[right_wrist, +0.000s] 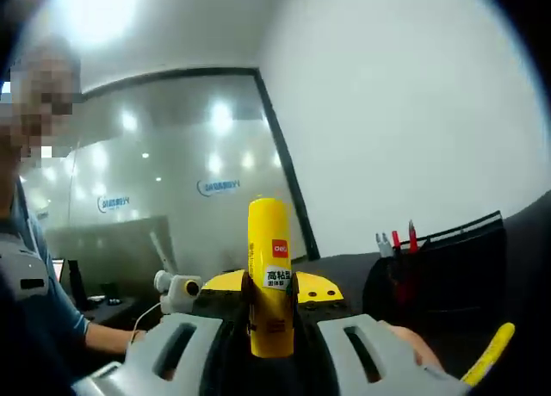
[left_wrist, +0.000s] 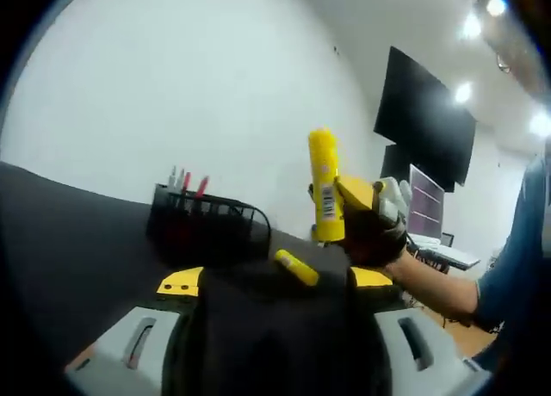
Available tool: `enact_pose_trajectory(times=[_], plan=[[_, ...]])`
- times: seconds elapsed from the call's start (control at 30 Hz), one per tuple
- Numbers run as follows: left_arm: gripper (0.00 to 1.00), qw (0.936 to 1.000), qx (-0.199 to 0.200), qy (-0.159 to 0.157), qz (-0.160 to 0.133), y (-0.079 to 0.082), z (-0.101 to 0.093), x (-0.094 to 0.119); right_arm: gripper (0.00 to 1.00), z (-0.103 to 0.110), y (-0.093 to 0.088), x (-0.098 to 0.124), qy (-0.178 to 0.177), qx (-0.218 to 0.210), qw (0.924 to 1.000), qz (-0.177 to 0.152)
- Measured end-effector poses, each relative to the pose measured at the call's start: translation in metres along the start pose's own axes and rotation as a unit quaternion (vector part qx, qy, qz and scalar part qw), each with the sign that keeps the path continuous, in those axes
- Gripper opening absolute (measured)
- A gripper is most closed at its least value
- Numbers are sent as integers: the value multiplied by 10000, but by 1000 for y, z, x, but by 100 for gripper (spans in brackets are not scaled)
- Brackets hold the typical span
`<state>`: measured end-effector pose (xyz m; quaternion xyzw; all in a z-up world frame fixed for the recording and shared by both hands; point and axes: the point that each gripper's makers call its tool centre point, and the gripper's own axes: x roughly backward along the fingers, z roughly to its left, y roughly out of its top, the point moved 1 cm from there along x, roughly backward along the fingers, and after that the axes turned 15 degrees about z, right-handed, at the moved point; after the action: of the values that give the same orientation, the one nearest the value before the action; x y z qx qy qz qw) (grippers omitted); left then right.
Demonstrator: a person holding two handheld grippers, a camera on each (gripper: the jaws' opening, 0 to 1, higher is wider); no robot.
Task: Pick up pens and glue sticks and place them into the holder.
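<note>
Right tool [right_wrist: 272, 314] clenched on a yellow glue stick [right_wrist: 270, 275], upright, lifted above the dark counter [left_wrist: 69, 241], seen also from the left gripper view [left_wrist: 325, 185]. Left tool's [left_wrist: 275, 284] state impossible to tell. Second glue stick [left_wrist: 296, 268] lying near the black mesh holder [left_wrist: 207, 219], pens [left_wrist: 185, 181] standing inside.

Bright indoor light from round ceiling spots [left_wrist: 472, 26], blown out to glare in both views. Strong fisheye bending at edges. Whole frame soft; black matte worktop [left_wrist: 60, 241] very dark, no detail. Yellow cylindrical glue stick [right_wrist: 269, 275] fairly sharp.
</note>
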<state>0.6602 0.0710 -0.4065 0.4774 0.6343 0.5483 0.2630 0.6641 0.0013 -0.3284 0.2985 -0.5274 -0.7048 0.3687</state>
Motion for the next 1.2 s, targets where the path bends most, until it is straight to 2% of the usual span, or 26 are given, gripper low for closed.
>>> enact_pose_trajectory(times=[0.03, 0.1, 0.13, 0.17, 0.33, 0.43, 0.63, 0.7, 0.77, 0.93, 1.1, 1.2], plan=[[66, 10000, 28, 16, -16, 1, -4, -3, 16, 0, 1, 1, -63, -25, 10000, -58], [67, 9983, -155, 550, -135, 6, -4, -9, 16, -4, 1, 4, -352, -65, 9993, -107], [67, 9967, -192, 783, -89, 6, -5, -12, 16, -3, 1, 5, -411, -24, 9991, -129], [66, 9952, -270, 933, -109, 8, -8, -15, 16, -4, 1, 6, -506, -48, 9985, -183], [61, 9924, -279, 1188, -165, 11, -29, -32, 16, -7, -5, 5, -749, -59, 9969, -220], [60, 9870, -439, 1533, -197, 11, -31, -38, 16, -8, -9, 5, -777, -94, 9967, -208], [53, 9746, -367, 2006, -930, 27, -31, -33, 16, -8, -12, 8, -856, -229, 9956, -313], [49, 9741, -424, 2031, -901, 26, -33, -36, 16, -7, -13, 9, -878, -274, 9952, -324], [45, 9760, -412, 2004, -751, 21, -32, -41, 16, -5, -14, 10, -846, -328, 9953, -335], [39, 9764, -492, 2010, -622, 15, -35, -47, 17, -7, -16, 11, -847, -324, 9954, -304], [29, 9699, -765, 2248, -534, 13, -32, -44, 16, -8, -16, 14, -862, -277, 9955, -267], [28, 9675, -915, 2323, -413, 10, -30, -45, 16, -7, -17, 13, -816, -255, 9962, -191]])
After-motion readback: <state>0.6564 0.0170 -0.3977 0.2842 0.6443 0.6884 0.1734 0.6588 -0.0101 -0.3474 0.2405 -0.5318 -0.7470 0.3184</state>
